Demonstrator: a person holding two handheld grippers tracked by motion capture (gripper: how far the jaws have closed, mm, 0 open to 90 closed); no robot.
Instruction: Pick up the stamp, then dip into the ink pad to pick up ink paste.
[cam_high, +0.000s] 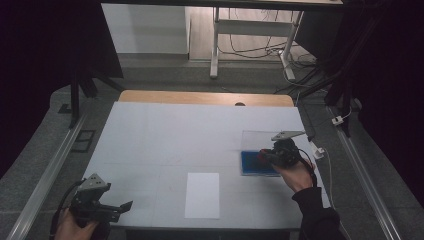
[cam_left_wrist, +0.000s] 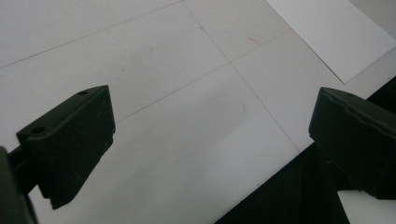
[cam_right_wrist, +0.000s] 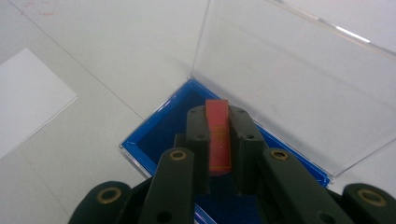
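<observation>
Red flat piece (cam_right_wrist: 218, 135) sits clamped in the right gripper (cam_right_wrist: 218, 140) above a blue-lined clear case (cam_right_wrist: 154, 135); left gripper (cam_left_wrist: 210, 140) gapes empty.

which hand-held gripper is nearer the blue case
Right. The right hand-held gripper is directly over the open blue case, holding a red piece. The left hand-held gripper sits at the table's near-left corner.

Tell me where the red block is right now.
The red block is clamped in the right hand-held gripper, held over the blue tray of the open clear case on the table's right side.
</observation>
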